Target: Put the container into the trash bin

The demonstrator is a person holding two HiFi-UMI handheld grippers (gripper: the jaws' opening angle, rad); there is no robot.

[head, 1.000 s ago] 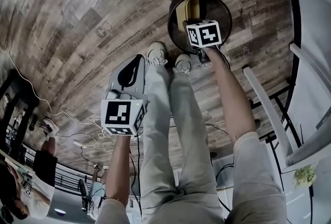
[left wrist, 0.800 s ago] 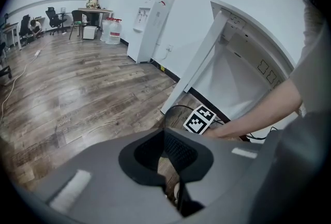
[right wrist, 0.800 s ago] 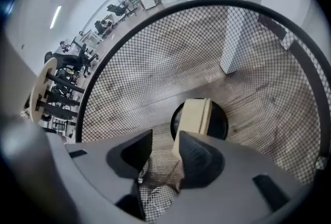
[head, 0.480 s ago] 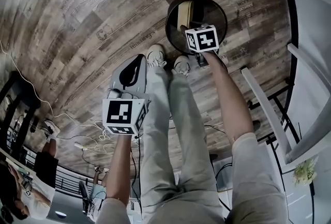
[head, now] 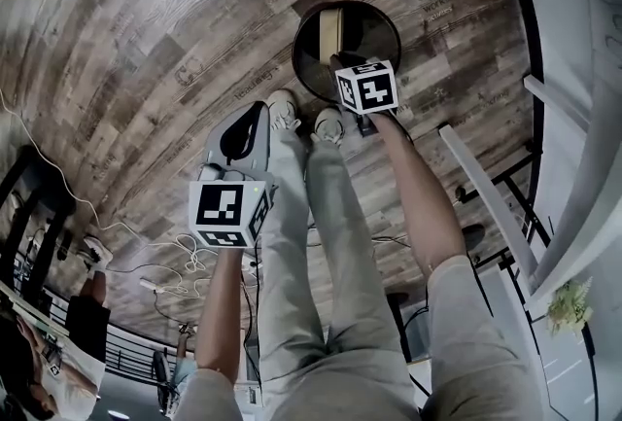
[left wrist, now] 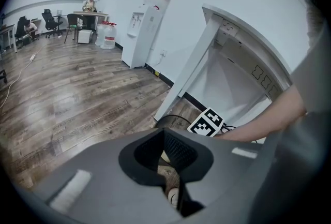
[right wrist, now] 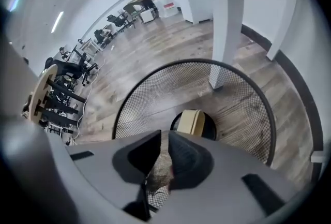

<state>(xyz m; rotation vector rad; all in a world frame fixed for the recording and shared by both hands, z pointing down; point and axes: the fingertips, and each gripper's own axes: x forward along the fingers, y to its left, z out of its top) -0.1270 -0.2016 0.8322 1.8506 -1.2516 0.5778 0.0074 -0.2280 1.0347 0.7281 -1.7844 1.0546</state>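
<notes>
Container point(right wrist: 192, 122) lies flat on the bottom of the mesh trash bin point(right wrist: 248, 114), so the drop itself looks done. The right gripper point(right wrist: 164, 137) hangs over the bin's mouth, its jaws closing to a narrow gap with nothing between them (only mesh shows through). What is left is a clean exit. The person would do best to lift straight up and clear the rim before swinging aside, since a snagged jaw could tip the light wire wall. The left gripper point(left wrist: 163, 137), tips together and empty, is well apart from the bin and need not join in.
</notes>
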